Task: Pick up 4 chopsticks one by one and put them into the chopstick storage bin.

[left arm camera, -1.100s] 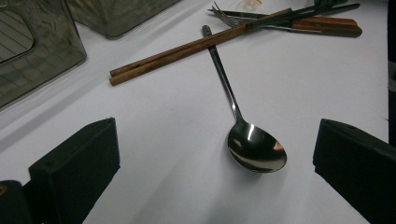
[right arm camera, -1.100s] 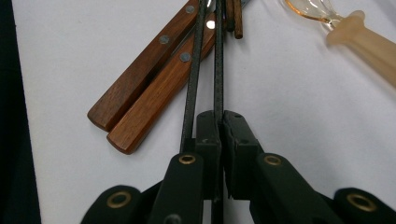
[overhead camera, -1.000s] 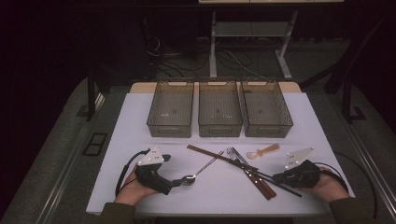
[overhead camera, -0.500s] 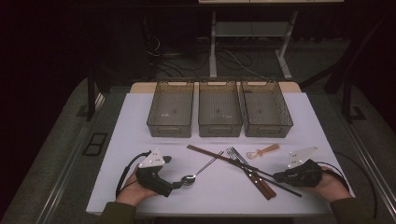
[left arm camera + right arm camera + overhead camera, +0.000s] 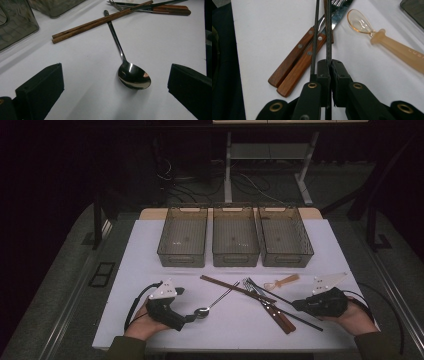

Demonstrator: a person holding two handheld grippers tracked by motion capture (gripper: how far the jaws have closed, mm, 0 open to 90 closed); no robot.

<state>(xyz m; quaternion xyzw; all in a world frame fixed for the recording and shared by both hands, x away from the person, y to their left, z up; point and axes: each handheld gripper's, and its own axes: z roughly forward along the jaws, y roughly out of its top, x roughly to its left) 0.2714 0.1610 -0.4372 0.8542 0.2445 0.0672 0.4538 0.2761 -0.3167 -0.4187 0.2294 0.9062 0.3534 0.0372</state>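
We rest our left hand-held gripper [image 5: 192, 318] low on the white desk [image 5: 150, 250], jaws wide apart around the shiny steel spoon [image 5: 133, 76]; our right hand-held gripper [image 5: 329, 68] lies level, clamped on thin black chopsticks [image 5: 328, 37]; the translucent amber plastic spoon's [image 5: 387, 40] embossed lettering is unreadable.

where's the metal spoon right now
In the left gripper view the metal spoon lies on the table between the open left claw, its handle tip touching the brown chopsticks.

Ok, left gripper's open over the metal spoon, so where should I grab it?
Take the metal spoon by its thin straight handle just past the bowl, jaws closing across it from above. The bowl is wide and rounded. The left gripper stands open around the bowl.
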